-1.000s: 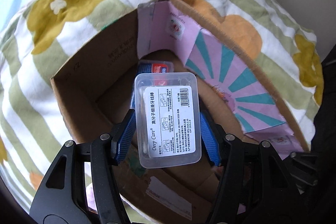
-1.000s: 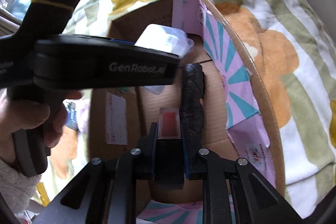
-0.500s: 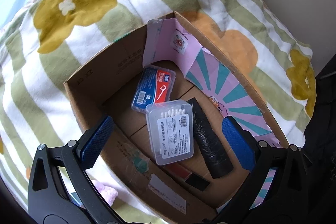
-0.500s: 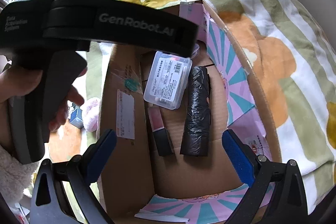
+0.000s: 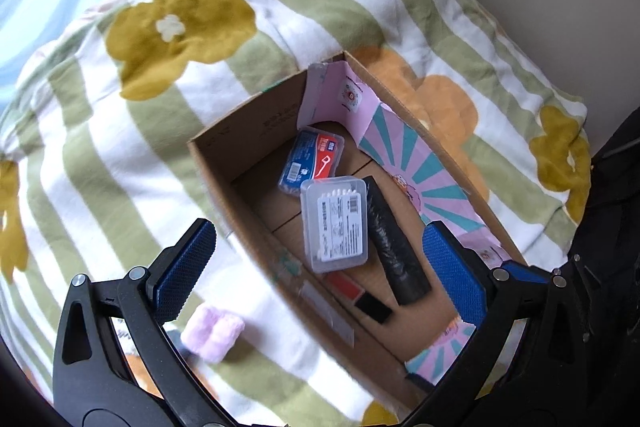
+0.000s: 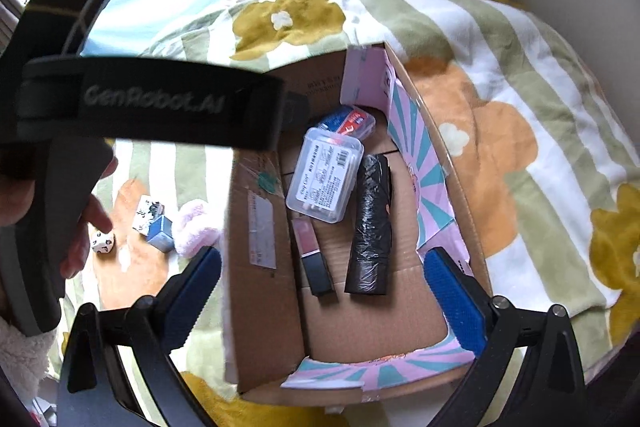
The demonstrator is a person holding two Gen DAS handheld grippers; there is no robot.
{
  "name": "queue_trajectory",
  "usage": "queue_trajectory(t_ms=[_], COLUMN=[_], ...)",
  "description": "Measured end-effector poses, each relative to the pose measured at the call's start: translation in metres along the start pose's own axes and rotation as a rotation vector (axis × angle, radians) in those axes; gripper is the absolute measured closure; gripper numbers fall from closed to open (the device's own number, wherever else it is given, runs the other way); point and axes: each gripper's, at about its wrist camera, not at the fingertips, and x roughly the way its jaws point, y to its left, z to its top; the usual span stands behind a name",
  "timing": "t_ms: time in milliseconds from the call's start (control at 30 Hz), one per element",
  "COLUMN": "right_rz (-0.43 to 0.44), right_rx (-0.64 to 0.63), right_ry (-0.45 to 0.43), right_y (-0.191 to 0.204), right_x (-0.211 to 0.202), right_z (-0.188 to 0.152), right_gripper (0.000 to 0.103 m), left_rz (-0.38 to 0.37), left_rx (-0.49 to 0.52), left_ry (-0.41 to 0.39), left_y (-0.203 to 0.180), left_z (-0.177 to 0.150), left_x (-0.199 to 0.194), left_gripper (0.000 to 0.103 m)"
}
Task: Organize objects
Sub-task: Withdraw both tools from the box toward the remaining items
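An open cardboard box lies on a flowered blanket. On its floor rest a clear plastic case with a white label, a blue and red floss case, a black roll and a red and black stick. My left gripper hangs above the box, open, with nothing between its pads. The right wrist view shows the same clear case, floss case, black roll and stick. My right gripper is open and empty above them.
Left of the box, on the blanket, lie a pink fluffy thing, a small blue box and a white die. The left tool's black body, held by a hand, crosses the right wrist view. A pale wall stands at the right.
Both grippers opened wide and rose. The left let go of the clear case and the right let go of the red stick; both things now lie in the box.
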Motion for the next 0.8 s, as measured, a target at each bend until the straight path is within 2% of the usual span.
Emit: queue_trajectory(t_ms=[400,633,800], right_rz=[0.006,0.035,0.060], right_rx=[-0.100,-0.172,-0.262], right_ry=[-0.074,-0.112,-0.114], right_y=[0.043,0.088,0.130], right_x=[-0.053,-0.078,-0.089], right_z=[0.010,0.014,0.011], right_gripper=[0.001,0.001,0.001], left_rz=[0.046,0.093,0.140], left_rx=[-0.150,-0.285,-0.408], left_ry=[-0.085,-0.141,-0.174], left_y=[0.042,0.084,0.114], left_z=[-0.046,-0.104,-0.163], left_x=[-0.099,-0.163,-0.204], left_gripper=[0.000,0.000,0.000])
